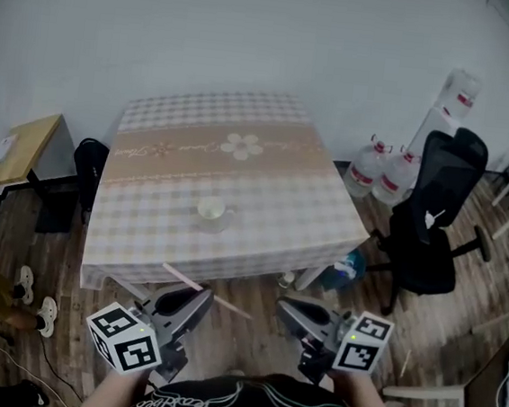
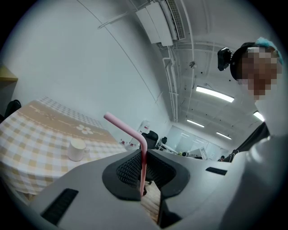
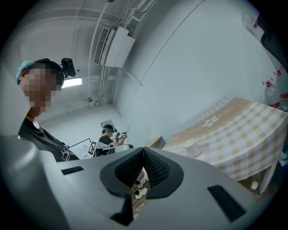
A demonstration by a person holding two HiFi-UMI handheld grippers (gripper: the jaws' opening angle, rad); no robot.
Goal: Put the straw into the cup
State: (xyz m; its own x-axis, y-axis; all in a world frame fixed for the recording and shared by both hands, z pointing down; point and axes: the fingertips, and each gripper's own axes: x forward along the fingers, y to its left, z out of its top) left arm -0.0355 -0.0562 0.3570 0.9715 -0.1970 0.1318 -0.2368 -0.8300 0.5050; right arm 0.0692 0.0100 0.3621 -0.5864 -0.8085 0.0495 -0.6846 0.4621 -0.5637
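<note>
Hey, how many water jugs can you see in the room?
3. One jug and a second jug stand on the floor right of the table; a third jug tops the dispenser. The chair may hide more.

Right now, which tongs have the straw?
The left tongs: a pink straw is clamped between their jaws. The right tongs are shut with nothing between them.

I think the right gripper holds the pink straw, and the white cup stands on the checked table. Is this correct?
Not quite: the left gripper holds the pink straw, as the left gripper view shows; the right gripper is empty. The white cup does stand on the checked table.
</note>
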